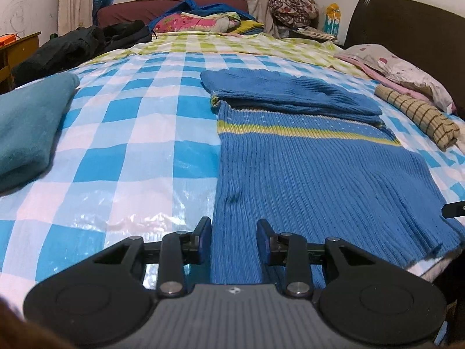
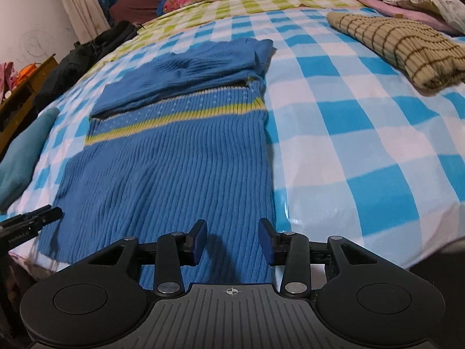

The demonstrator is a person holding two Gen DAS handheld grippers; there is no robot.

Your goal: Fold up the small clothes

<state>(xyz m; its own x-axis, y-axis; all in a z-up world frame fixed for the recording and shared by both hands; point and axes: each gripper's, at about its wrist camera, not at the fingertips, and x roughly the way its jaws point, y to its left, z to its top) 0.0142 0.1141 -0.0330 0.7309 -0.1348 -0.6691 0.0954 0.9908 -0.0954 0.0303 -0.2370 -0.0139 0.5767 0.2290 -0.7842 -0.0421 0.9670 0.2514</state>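
Observation:
A blue ribbed sweater [image 1: 305,168] with a yellow-green stripe lies flat on the blue-and-white check bed cover [image 1: 130,145], its top part folded down over the chest. My left gripper [image 1: 234,232] is open over the sweater's near left hem, its jaws apart above the knit without pinching it. In the right wrist view the same sweater [image 2: 174,168] runs away from my right gripper [image 2: 232,232]. That gripper stands open over the near right hem, with nothing pressed between its pads. Each gripper's tip shows at the edge of the other's view.
A folded teal cloth [image 1: 26,128] lies left of the sweater. A folded beige check garment [image 2: 401,49] and pillows [image 1: 401,69] lie to the right by the dark headboard [image 1: 407,29]. Black clothing [image 1: 81,46] and bright bedding are heaped at the far end.

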